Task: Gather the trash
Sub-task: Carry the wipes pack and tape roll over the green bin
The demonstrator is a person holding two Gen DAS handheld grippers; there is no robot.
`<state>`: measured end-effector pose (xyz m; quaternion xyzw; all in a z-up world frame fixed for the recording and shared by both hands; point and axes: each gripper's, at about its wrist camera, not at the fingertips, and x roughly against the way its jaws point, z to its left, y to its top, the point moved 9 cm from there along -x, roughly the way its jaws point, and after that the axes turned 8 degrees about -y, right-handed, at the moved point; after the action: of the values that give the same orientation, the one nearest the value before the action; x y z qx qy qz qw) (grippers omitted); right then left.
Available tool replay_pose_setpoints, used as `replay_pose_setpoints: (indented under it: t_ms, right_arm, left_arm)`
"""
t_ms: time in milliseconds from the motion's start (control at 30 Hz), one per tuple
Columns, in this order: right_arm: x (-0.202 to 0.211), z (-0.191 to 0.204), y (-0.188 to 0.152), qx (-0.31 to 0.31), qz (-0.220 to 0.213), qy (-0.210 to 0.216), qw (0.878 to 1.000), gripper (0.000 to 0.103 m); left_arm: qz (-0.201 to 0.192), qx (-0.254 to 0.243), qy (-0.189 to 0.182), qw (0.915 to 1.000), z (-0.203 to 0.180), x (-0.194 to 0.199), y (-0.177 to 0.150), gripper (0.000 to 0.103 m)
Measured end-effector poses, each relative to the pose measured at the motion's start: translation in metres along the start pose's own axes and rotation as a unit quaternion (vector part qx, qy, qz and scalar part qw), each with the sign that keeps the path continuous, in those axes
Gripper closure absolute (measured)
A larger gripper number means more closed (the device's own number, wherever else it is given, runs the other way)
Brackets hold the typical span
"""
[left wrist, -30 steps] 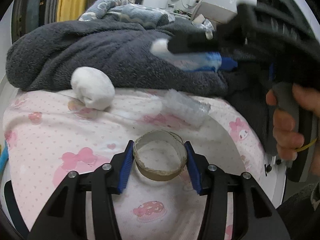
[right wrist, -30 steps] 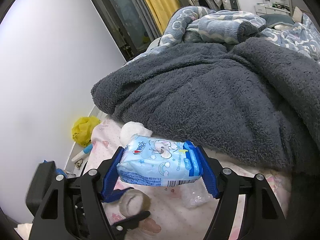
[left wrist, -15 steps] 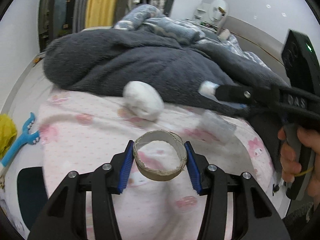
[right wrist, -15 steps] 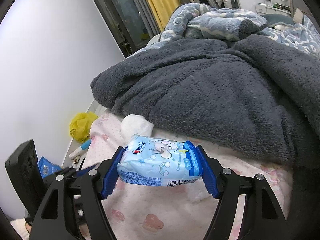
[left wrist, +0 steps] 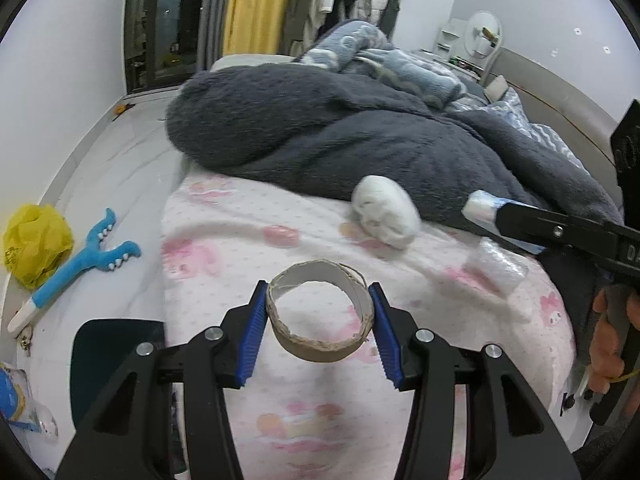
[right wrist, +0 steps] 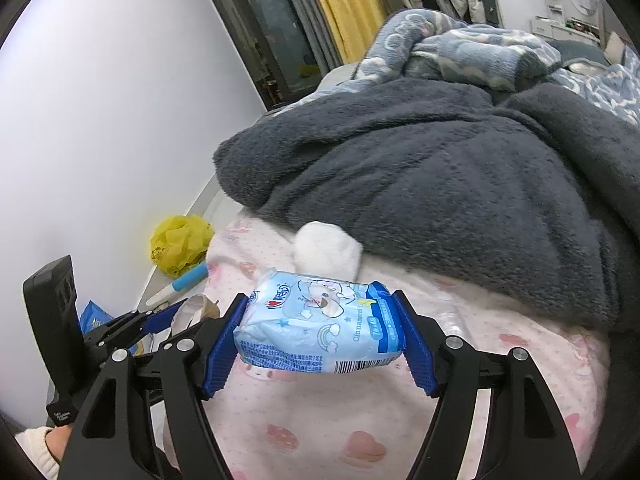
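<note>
My left gripper (left wrist: 318, 316) is shut on a short cardboard tube ring (left wrist: 320, 344) and holds it above the pink patterned bed sheet (left wrist: 224, 240). My right gripper (right wrist: 320, 340) is shut on a light blue tissue pack (right wrist: 320, 336), also above the sheet (right wrist: 500, 352). A crumpled white tissue ball (left wrist: 386, 212) lies on the sheet against the dark grey blanket (left wrist: 320, 128); it shows in the right wrist view (right wrist: 326, 250) too. A clear plastic wrapper (left wrist: 498, 266) lies on the sheet at the right. The right gripper (left wrist: 492, 214) appears in the left wrist view with the pack's end.
A yellow crumpled bag (left wrist: 36, 240) and a blue toy (left wrist: 80, 264) lie on the floor left of the bed. A dark bin (left wrist: 116, 356) stands by the bed's corner. A blue packet (left wrist: 16, 396) lies at the far left. Blue patterned bedding (right wrist: 460, 44) is heaped behind the blanket.
My left gripper has pulled back and swung left with the tube ring, so the floor and bin have come into view. My right gripper still holds the pack and has shifted slightly.
</note>
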<state>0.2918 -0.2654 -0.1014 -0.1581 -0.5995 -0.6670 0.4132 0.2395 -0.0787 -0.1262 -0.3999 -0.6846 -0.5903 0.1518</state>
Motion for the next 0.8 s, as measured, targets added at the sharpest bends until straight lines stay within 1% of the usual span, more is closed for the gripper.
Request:
replay_pose_setpoints:
  t_ms: [367, 667, 800]
  right_arm:
    - [-0.017, 0.05, -0.002, 0.031, 0.007, 0.006, 0.999, 0.031]
    - [-0.035, 0.093, -0.013, 0.067, 0.023, 0.01, 0.997, 0.031]
    - [-0.04, 0.111, -0.018, 0.08, 0.025, 0.012, 0.996, 0.031]
  left_arm:
    - [0.007, 0.027, 0.038, 0.9989, 0.056, 0.02, -0.008, 0.051]
    - [0.022, 0.069, 0.063, 0.9954, 0.115, 0.031, -0.029, 0.051]
    - [0.03, 0.081, 0.069, 0.9939, 0.133, 0.033, -0.037, 0.051]
